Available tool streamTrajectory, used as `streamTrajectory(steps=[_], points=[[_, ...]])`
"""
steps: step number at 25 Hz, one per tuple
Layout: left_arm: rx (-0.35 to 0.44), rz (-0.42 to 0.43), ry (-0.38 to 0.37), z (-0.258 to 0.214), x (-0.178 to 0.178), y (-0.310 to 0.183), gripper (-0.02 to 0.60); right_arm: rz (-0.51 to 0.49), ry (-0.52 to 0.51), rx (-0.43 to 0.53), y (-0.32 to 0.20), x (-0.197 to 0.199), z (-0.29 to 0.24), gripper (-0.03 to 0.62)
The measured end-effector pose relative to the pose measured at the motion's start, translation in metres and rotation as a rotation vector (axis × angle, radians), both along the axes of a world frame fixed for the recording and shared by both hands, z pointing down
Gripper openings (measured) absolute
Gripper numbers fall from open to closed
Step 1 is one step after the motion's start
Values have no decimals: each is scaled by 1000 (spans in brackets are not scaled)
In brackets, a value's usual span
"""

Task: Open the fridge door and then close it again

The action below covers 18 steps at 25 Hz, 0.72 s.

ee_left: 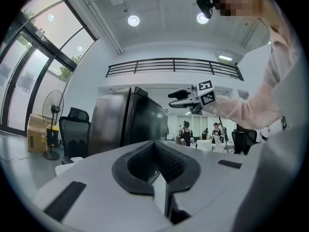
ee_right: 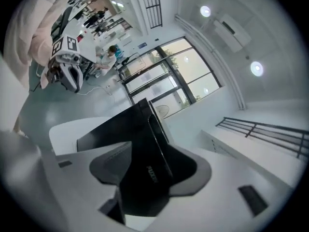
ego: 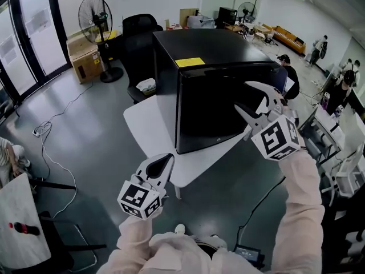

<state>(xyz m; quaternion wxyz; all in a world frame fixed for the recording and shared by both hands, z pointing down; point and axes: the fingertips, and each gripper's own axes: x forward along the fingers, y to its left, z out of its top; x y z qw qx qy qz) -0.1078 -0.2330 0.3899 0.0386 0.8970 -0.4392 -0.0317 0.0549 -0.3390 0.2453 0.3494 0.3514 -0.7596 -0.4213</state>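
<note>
Right hand-held gripper (ego: 242,96) hangs open beside the fridge door (ego: 214,110): set its jaws squarely on the door's edge, then pull smoothly. Left hand-held gripper (ego: 165,160) idles closed, empty.

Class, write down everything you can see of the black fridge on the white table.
The fridge is a compact black box with a glossy front door and a flat top. The top bears a yellow label near its front edge. The door looks shut. The fridge stands upright on the white table. The right gripper hovers at the door's side edge with its jaws open towards it; whether they touch the door cannot be told.
</note>
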Motion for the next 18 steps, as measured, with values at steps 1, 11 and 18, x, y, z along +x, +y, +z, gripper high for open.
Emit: streamTrajectory(steps=[1,11,18], points=[[1,9,-4,0,3,-1,12,10,-53,-22,8,11,1,236],[10,71,-12,0,26,3,12,198,-720,-212,82,89,56,153],[17,46,-14,5,33,10,12,321,-1087,-330,132,86,134,62]])
